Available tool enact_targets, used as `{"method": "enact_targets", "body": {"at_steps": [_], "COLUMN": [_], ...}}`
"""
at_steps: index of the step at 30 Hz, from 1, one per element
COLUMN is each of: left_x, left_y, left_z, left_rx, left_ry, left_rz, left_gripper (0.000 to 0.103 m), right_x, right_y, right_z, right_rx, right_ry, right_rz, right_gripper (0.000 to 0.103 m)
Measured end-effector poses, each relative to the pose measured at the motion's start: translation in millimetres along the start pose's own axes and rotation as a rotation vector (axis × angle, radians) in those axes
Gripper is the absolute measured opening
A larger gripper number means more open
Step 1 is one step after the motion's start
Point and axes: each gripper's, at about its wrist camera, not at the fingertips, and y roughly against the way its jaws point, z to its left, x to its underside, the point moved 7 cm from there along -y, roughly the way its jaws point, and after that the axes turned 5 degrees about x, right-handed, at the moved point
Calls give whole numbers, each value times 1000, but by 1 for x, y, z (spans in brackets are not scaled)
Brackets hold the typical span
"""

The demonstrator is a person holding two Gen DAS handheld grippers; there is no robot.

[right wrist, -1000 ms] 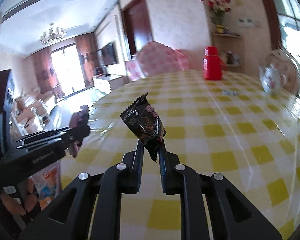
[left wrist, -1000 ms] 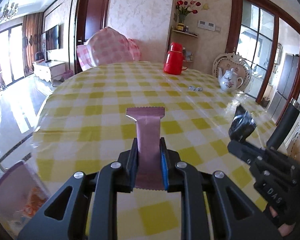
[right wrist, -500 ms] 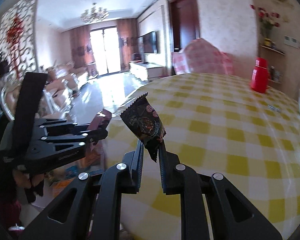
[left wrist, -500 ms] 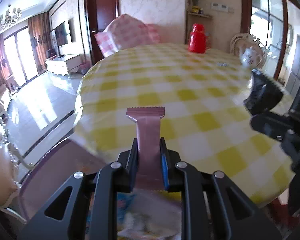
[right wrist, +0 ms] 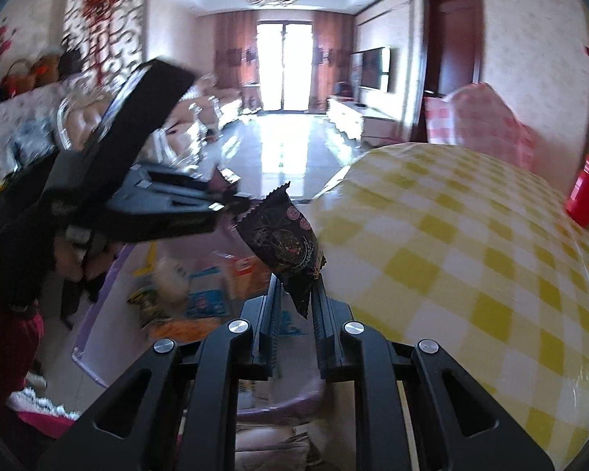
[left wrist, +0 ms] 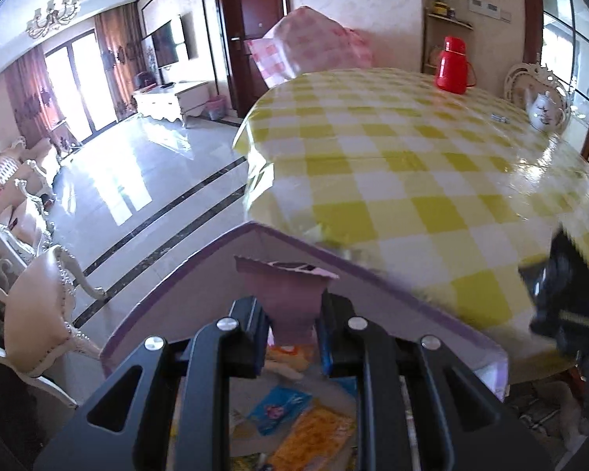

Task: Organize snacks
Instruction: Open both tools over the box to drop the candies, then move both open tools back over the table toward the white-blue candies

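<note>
left gripper clamps a pink wrapper; right gripper clamps a dark wrapper, print unreadable.

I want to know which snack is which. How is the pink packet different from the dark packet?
The pink packet, in the left hand-held gripper, is plain dusty pink; the dark packet, in the right hand-held gripper, is black-brown with printed patterns and small pink dots. The pink packet stands flat and straight, while the dark packet looks puffy and leans left. Both have zigzag-cut ends and are pinched from below, above the purple-rimmed box of snacks.
</note>
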Motion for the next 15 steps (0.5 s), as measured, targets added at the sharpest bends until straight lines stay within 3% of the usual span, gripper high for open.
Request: {"method": "enact_targets", "body": {"at_steps": [7, 9, 10, 11, 12, 15], "left_x": [4, 4, 3, 2, 0, -2], "left_y": [-7, -9, -6, -4, -2, 0], "left_z": [16, 16, 16, 16, 16, 12], "left_rx": [-44, -70, -101, -124, -141, -161], "left_ry": [7, 1, -4, -10, -18, -34], "left_rz": [33, 40, 24, 10, 2, -6], "left_gripper": [23, 52, 80, 91, 92, 98], "right_x": [7, 6, 6, 4, 2, -3], "right_y": [-5, 3, 6, 11, 14, 23], "right_z": [39, 45, 46, 44, 42, 24], "right_rx": [-96, -142, -142, -129, -118, -88], "right_ry": [94, 107, 116, 119, 113, 54], "right_rz": [6, -26, -38, -58, -69, -98], "right_gripper": [17, 23, 28, 47, 65, 73]}}
